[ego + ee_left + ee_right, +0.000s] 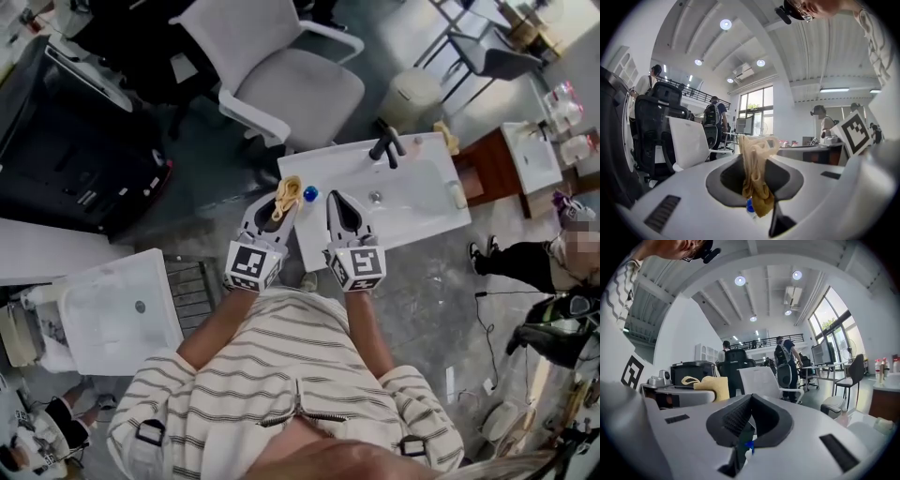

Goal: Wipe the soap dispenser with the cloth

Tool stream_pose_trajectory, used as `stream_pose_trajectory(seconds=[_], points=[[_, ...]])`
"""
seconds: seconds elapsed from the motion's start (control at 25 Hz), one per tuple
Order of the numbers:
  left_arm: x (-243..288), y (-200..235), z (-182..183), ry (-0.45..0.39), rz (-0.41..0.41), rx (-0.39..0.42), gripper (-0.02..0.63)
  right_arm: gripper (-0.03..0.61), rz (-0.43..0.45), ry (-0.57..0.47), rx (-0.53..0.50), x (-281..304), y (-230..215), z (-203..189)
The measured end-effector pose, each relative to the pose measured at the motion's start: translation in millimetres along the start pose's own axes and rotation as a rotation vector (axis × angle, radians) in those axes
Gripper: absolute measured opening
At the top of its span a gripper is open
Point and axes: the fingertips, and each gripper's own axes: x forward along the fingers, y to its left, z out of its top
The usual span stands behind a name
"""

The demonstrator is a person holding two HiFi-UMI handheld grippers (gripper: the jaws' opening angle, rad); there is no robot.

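My left gripper (278,203) is shut on a bunched yellow cloth (290,187), which sticks out past its tips and hangs between the jaws in the left gripper view (758,187). The soap dispenser shows only as a small blue top (310,194) on the white counter's left part, between the two grippers; a blue speck of it peeks under the jaws (750,205) (748,445). My right gripper (335,199) is shut with nothing between its jaws (750,400). Both grippers hover side by side over the counter's near left edge.
The white counter (323,169) holds a sink basin (417,206) with a black faucet (387,145). A white office chair (281,80) and a bin (412,94) stand beyond it. Another white basin (117,314) lies at the left. A person's legs (516,258) are at the right.
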Motion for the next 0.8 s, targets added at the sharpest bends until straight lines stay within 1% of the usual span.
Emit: stream_pose_trajectory(seconds=[0.28, 0.6, 0.8], points=[[-1, -4, 6, -0.015, 0.006, 0.020, 0.087, -0.012, 0.006, -0.022, 0.012, -9, 7, 14], [1, -6, 17, -0.043, 0.011, 0.039, 0.087, -0.012, -0.031, -0.059, 0.013, -18, -2, 26], [0, -8, 15, -0.042, 0.007, 0.041, 0.087, -0.012, -0.045, -0.070, 0.016, -24, -4, 28]])
